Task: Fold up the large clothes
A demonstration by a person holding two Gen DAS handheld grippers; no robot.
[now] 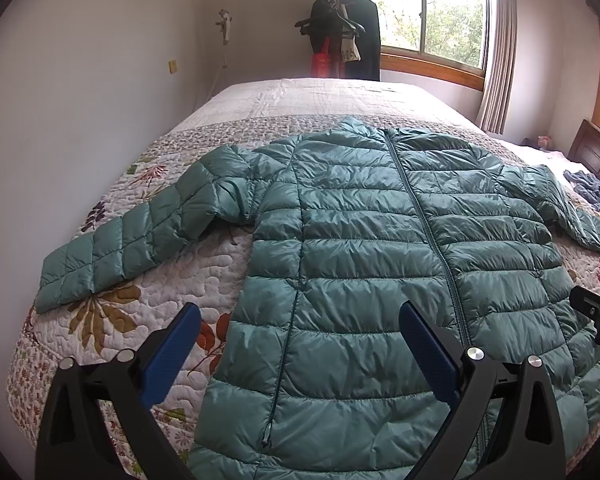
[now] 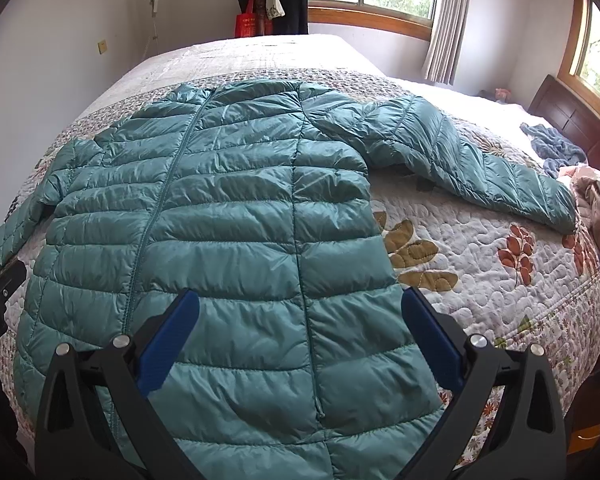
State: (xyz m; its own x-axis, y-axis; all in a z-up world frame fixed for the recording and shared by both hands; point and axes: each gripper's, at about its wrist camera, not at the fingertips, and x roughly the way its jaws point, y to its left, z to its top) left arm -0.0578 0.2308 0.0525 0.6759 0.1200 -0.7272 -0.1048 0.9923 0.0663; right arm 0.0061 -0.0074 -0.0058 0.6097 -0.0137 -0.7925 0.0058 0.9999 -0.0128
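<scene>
Two spread, empty tools hover over a teal puffer jacket laid flat on a bed.

Left wrist view: the left tool, its blue-padded fingers wide apart and holding nothing, hangs above the jacket near its hem. The jacket lies zipped, front up, on a floral quilt, collar away from the camera. Only this view shows one sleeve in full, stretched toward the wall. The other tool's tip pokes in at the right edge.

Right wrist view: the right tool, equally spread and empty, hovers over the hem. This view alone shows the opposite sleeve in full, reaching toward a dark wooden headboard and crumpled blue cloth.
</scene>
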